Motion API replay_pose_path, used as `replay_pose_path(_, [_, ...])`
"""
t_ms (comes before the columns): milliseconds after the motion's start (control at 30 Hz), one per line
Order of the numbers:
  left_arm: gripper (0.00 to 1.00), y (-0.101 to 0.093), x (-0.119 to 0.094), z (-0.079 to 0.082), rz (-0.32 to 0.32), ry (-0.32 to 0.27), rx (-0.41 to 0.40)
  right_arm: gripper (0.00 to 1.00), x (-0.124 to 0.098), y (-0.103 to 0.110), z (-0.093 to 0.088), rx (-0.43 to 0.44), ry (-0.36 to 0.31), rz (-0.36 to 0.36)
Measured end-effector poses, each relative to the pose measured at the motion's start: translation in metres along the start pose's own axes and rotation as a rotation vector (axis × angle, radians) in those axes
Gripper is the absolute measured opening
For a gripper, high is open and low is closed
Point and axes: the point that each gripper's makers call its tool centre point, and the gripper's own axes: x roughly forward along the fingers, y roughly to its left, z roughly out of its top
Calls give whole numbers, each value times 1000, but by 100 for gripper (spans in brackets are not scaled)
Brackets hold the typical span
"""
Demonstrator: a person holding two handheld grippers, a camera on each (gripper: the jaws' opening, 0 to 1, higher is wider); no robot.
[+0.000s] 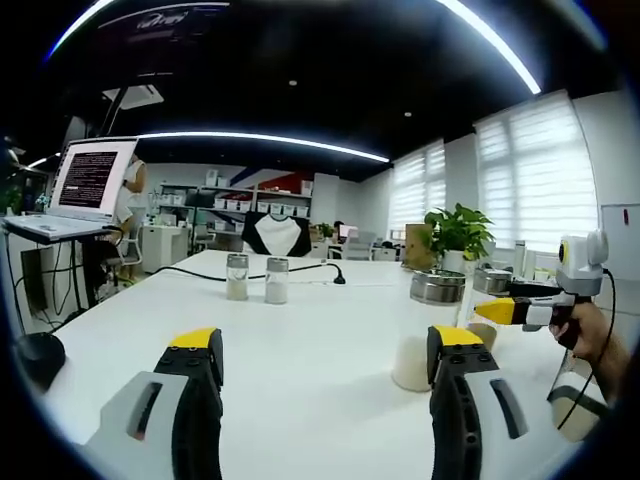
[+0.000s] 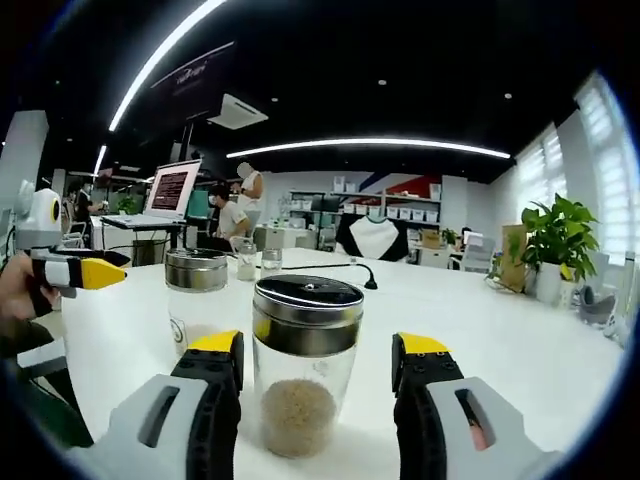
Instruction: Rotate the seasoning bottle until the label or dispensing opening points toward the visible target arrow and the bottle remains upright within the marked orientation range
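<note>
An open office with dark ceiling, curved strip lights and blinds on the windows surrounds a long white desk (image 1: pixel 300 330).

In the right gripper view, a clear glass seasoning bottle with a brushed metal lid (image 2: pixel 304 365) stands upright on the desk between the spread jaws of the right tongs (image 2: pixel 316 362), with gaps on both sides; brownish grains sit in its bottom. A second glass shaker with a metal lid (image 2: pixel 195 300) stands upright just behind it to the left. The left tongs (image 2: pixel 112 272) come in from the left with yellow tips, held by a hand.

In the left gripper view, the left tongs (image 1: pixel 326 358) are spread wide over bare desk. The second glass shaker (image 1: pixel 432 335) stands just beside the right jaw, partly hidden by it. Two small glass shakers (image 1: pixel 256 279) stand side by side farther back, near a black cable (image 1: pixel 300 268). A green potted plant (image 1: pixel 458 237) and an open laptop on a stand (image 1: pixel 85 185) sit at the edges.
</note>
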Motion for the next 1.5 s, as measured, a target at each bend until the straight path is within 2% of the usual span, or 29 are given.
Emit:
replay_pose_path(133, [88, 0, 0, 0, 2, -2, 2, 60, 3, -1, 3, 4, -3, 53])
replay_pose_path(200, [88, 0, 0, 0, 1, -2, 1, 60, 4, 4, 6, 27, -15, 112])
replay_pose_path(333, [88, 0, -1, 2, 3, -5, 3, 59, 3, 2, -2, 8, 22, 156])
replay_pose_path(433, [88, 1, -1, 1, 4, -4, 3, 59, 0, 8, -4, 95, 27, 239])
replay_pose_path(600, [88, -1, 0, 1, -1, -3, 3, 59, -2, 13, -11, 69, 30, 324])
replay_pose_path(700, [88, -1, 0, 1, -2, -3, 4, 58, -3, 17, -14, 139, 24, 377])
replay_pose_path(767, [88, -1, 0, 1, 0, -3, 5, 58, -1, 13, -16, 145, 19, 380])
replay_pose_path(867, [88, -1, 0, 1, 0, -3, 5, 59, -1, 12, -16, 107, 0, 384])
replay_pose_path(1100, [88, -1, 0, 1, -1, 1, 6, 58, 1, 18, -18, 76, 12, 407])
replay_pose_path(1500, [88, -3, -1, 4, -9, -7, 1, 49, 2, 20, -20, 133, 8, 439])
